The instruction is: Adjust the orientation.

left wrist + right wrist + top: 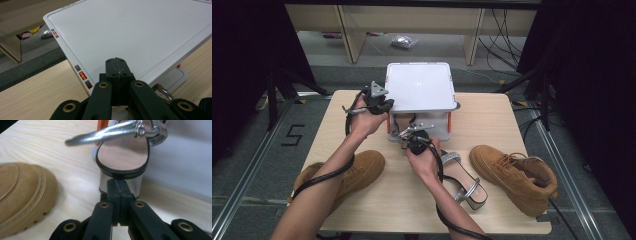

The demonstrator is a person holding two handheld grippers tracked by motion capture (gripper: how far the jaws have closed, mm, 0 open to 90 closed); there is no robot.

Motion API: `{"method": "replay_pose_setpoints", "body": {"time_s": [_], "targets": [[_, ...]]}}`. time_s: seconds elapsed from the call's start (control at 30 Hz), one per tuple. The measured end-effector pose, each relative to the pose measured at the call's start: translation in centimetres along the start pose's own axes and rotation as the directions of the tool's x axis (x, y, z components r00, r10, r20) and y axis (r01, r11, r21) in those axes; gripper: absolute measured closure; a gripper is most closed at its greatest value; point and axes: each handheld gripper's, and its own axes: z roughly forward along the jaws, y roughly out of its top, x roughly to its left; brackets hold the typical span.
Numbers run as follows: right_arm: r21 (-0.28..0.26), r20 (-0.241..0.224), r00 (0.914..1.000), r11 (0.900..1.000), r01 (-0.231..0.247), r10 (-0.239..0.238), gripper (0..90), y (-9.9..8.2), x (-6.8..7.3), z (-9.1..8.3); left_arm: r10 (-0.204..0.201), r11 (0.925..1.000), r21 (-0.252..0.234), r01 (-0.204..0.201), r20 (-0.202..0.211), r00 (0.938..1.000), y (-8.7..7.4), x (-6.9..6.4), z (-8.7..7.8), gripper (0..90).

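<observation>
A silver sandal [464, 182] lies nearest on the tabletop [492, 125], between two tan boots [514, 177]. The right claw [117, 187], clenched and empty, touches another sandal's heel [121, 183]. Farther on, the left claw [117, 66], also clenched, sits over the white box lid [135, 32].

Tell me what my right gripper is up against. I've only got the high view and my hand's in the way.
Observer: The right gripper has its fingers closed together, with the tips at the silver block heel of a sandal.
Operator: Is the left one holding the white lid?
Observer: The left gripper also has its fingers shut, with the tips at the edge of the white lid. I can't tell whether they pinch it.
Operator: Anything beside that sandal?
Observer: A tan boot lies on its side close by, sole showing, apart from the heel.
</observation>
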Motion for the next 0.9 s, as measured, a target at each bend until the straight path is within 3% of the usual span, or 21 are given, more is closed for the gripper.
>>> {"method": "replay_pose_setpoints", "body": {"time_s": [0.1, 0.23, 0.27, 0.3, 0.33, 0.37, 0.4, 0.8, 0.9], "targets": [[-0.022, 0.014, 0.9997, 0.9995, 0.022, -0.022, 90.0, 0.5, 0.0, 0.2, 0.010, 0.9999, 0.007, -0.010, 0.004, 0.9999, 0.0, 0.1, -0.1, 89.8], [-0.032, 0.019, 0.9997, 0.9994, 0.013, -0.013, 90.0, 1.0, 0.0, 0.6, -0.002, 1.0000, 0.002, 0.002, 0.005, 1.0000, 0.0, 0.0, 0.0, 89.8], [-0.029, 0.019, 0.9998, 0.9996, 0.003, -0.002, 90.0, 1.1, 0.1, 0.7, 0.015, 0.9998, 0.013, -0.015, 0.005, 0.9999, 0.0, 0.1, -0.1, 89.8], [-0.039, 0.023, 0.9993, 0.9988, 0.031, -0.030, 90.0, 1.2, -0.1, 0.9, 0.022, 0.9996, 0.017, -0.022, 0.006, 0.9998, 0.0, 0.2, -0.2, 89.8], [-0.034, 0.023, 0.9996, 0.9993, 0.016, -0.015, 90.0, 1.2, 0.0, 1.0, 0.009, 0.9999, 0.005, -0.009, 0.003, 1.0000, 0.0, 0.1, -0.1, 89.8], [-0.051, 0.032, 0.9988, 0.9979, 0.040, -0.038, 90.0, 1.3, -0.2, 1.3, 0.010, 0.9999, 0.006, -0.010, 0.003, 0.9999, 0.0, 0.1, -0.1, 89.8], [-0.041, 0.025, 0.9997, 0.9991, 0.006, -0.005, 90.0, 1.3, 0.1, 1.3, 0.010, 0.9999, 0.004, -0.010, 0.004, 0.9999, 0.0, 0.1, -0.1, 89.8], [-0.070, 0.054, 0.9977, 0.9966, 0.044, -0.041, 90.0, 2.2, 0.2, 2.5, 0.013, 0.9999, 0.007, -0.013, 0.003, 0.9999, 0.0, 0.0, -0.1, 89.8], [-0.074, 0.056, 0.9980, 0.9967, 0.033, -0.029, 90.0, 2.4, 0.3, 2.8, 0.012, 0.9999, 0.006, -0.012, 0.007, 0.9999, -0.1, 0.0, -0.1, 89.8]]}}
